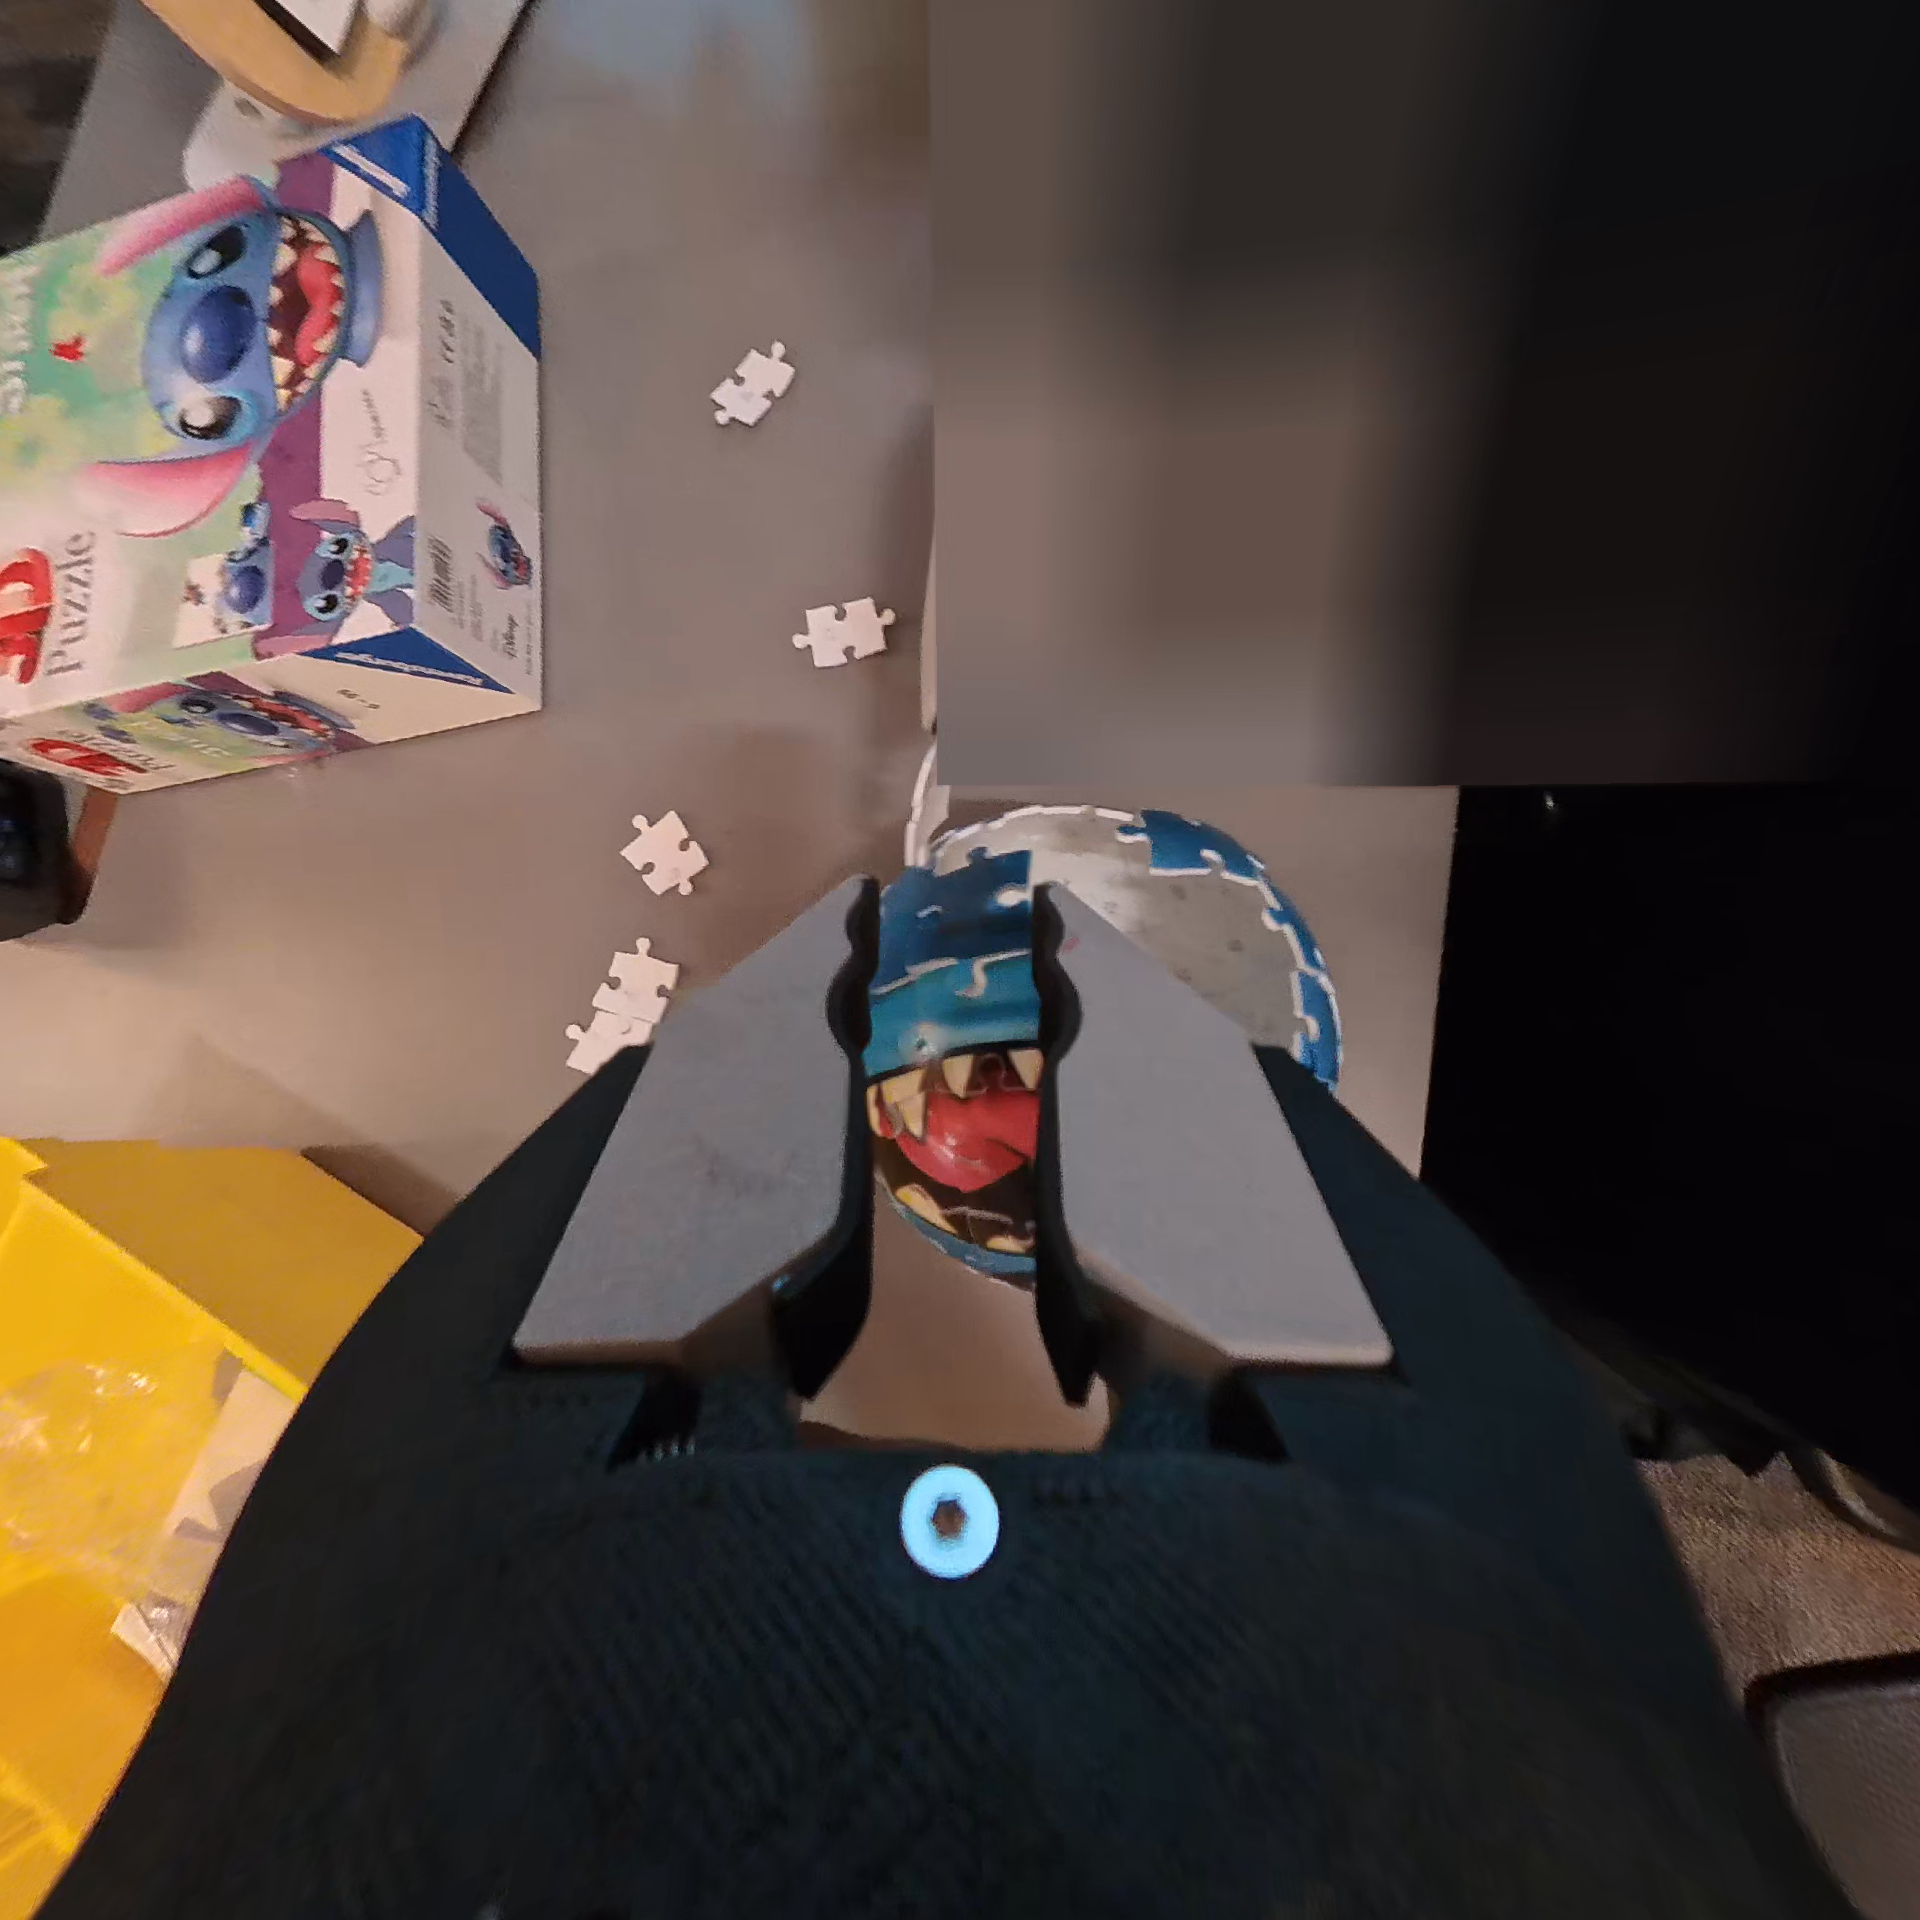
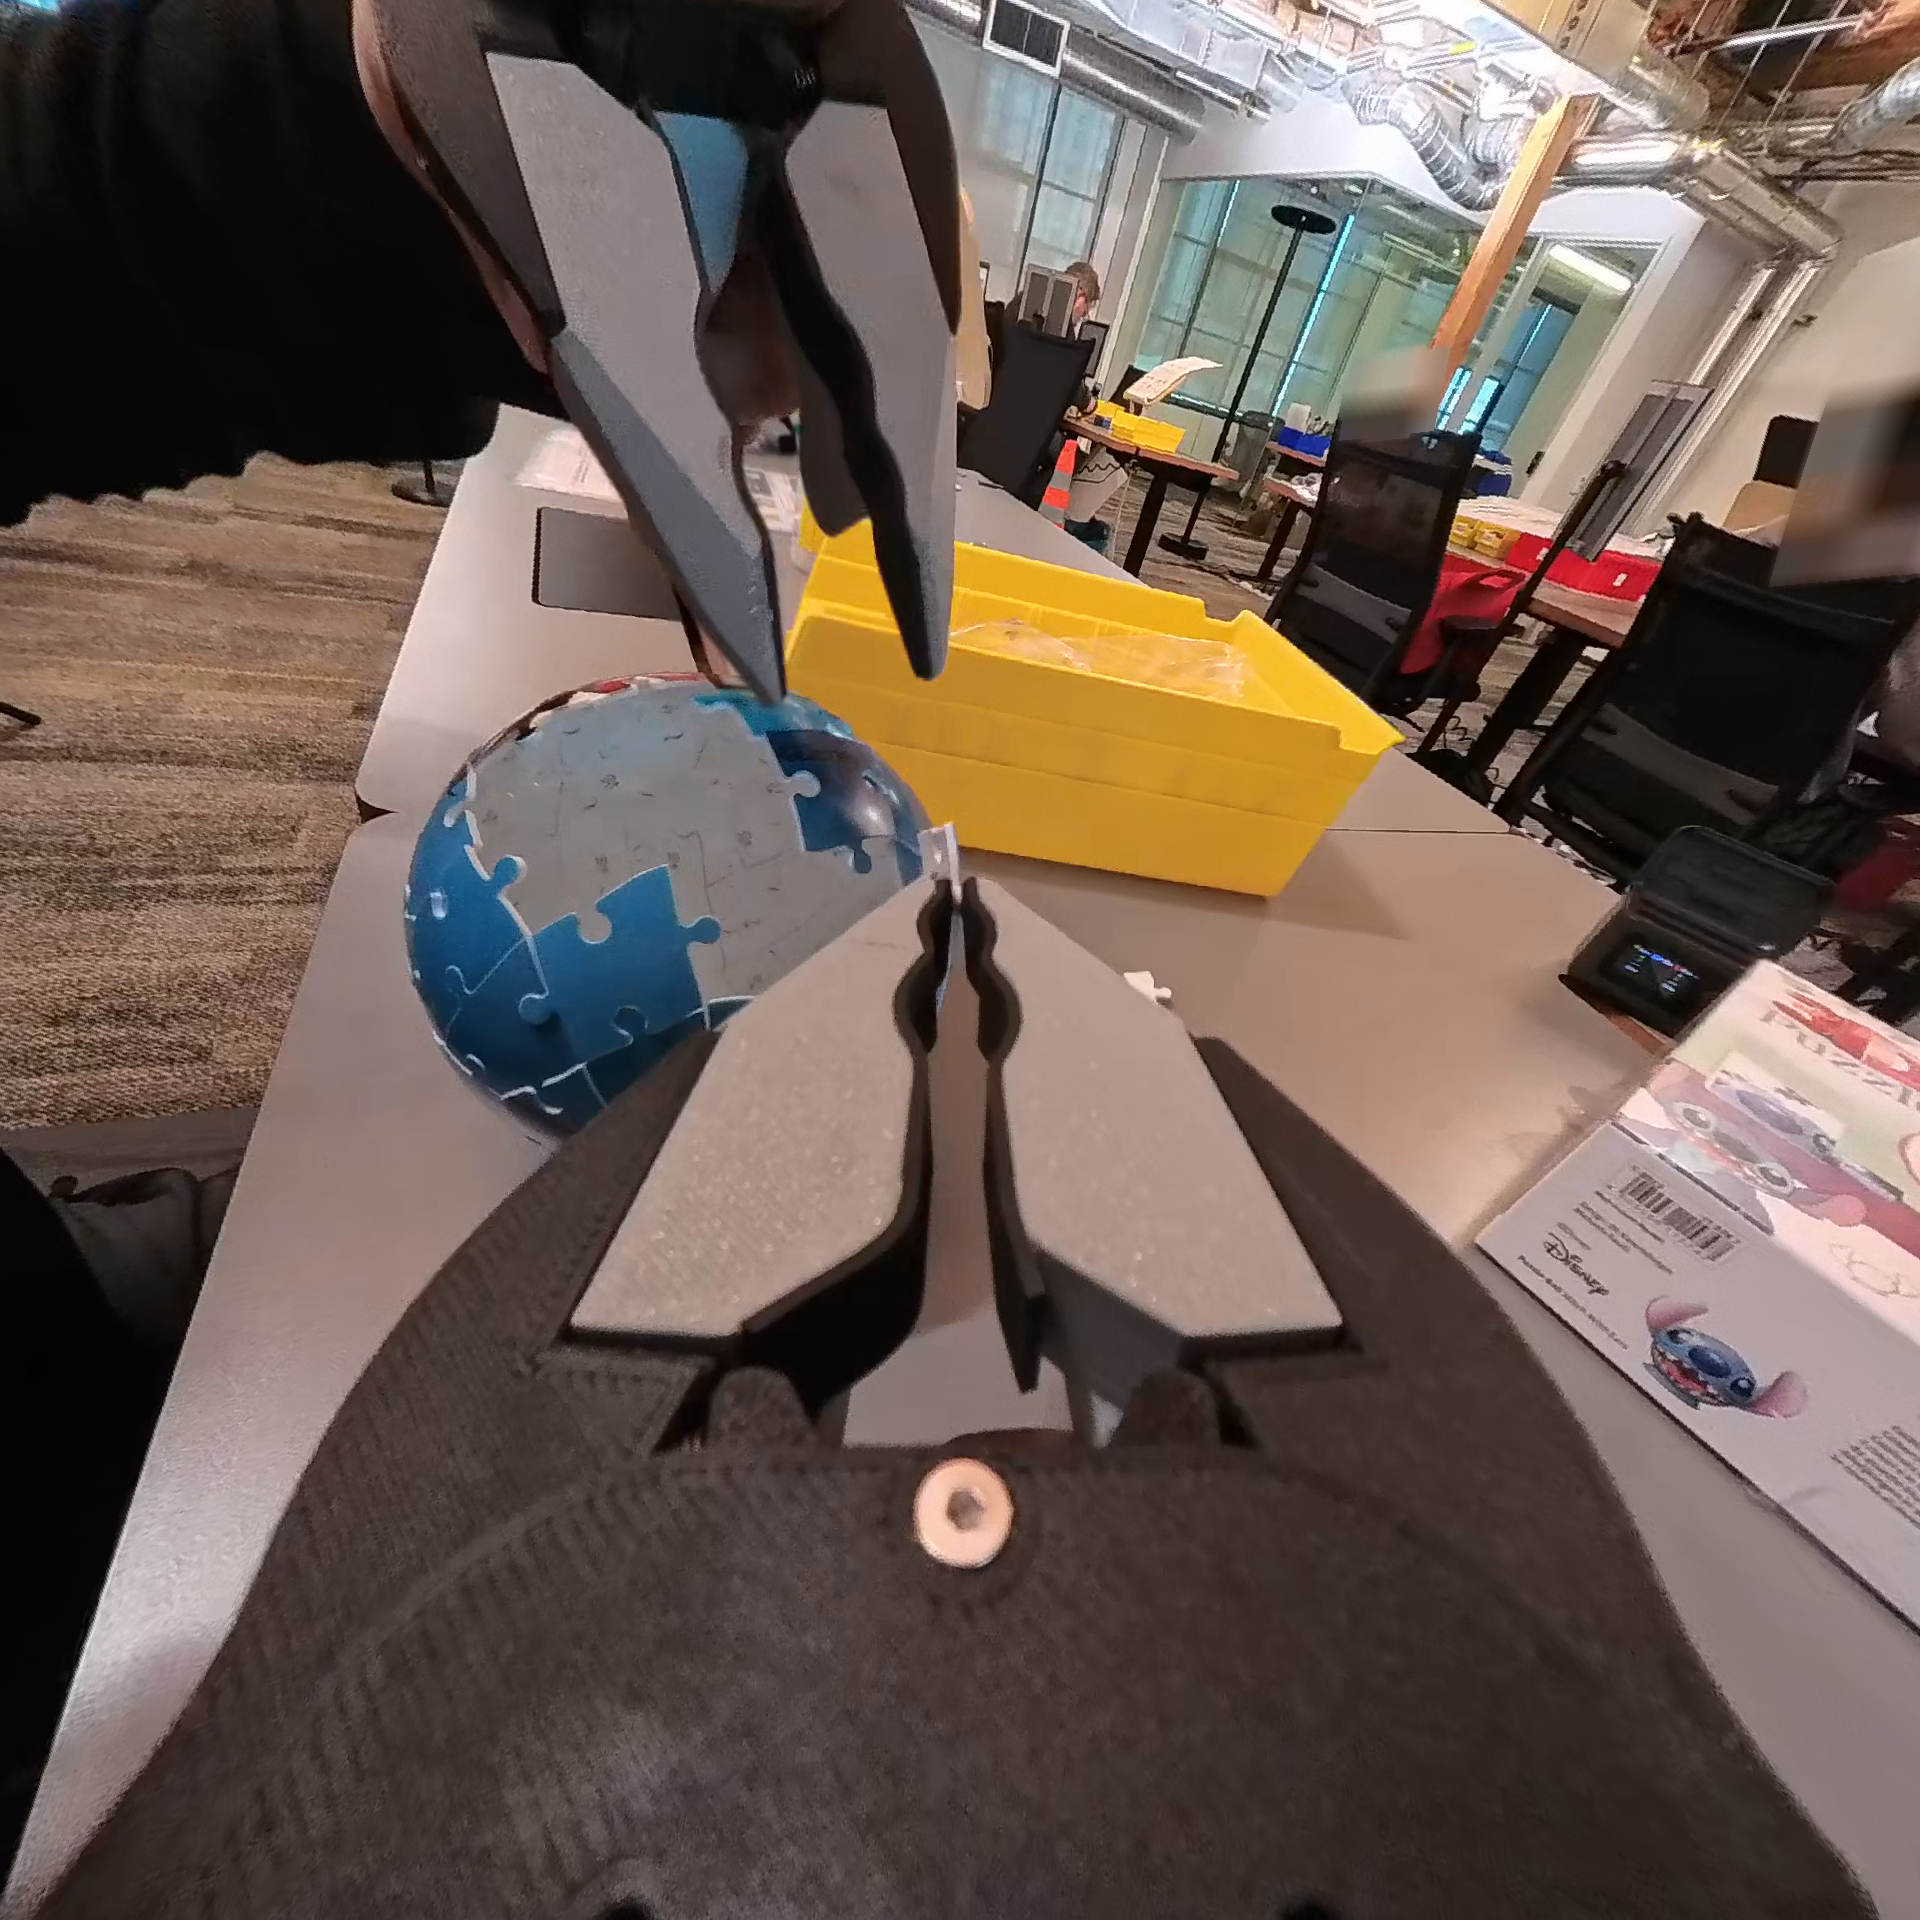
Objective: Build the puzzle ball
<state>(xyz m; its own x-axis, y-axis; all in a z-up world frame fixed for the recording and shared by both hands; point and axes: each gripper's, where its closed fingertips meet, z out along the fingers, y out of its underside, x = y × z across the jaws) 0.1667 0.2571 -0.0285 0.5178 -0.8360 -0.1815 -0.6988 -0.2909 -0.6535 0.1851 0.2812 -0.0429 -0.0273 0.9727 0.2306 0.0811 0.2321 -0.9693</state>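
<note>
Your left gripper (image 2: 847, 681) hangs parted over the ball (image 2: 644, 894), one tip touching it; your right gripper (image 2: 954, 899) pinches what looks like a piece (image 2: 943, 847) beside the ball.

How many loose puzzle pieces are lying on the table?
5 show in the left wrist view: two far ones, one nearer, and an overlapping pair by the left gripper. More may be hidden.

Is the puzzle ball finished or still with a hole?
Unfinished. The puzzle ball has a large gap showing its pale inner side, and loose pieces lie on the table.
</note>
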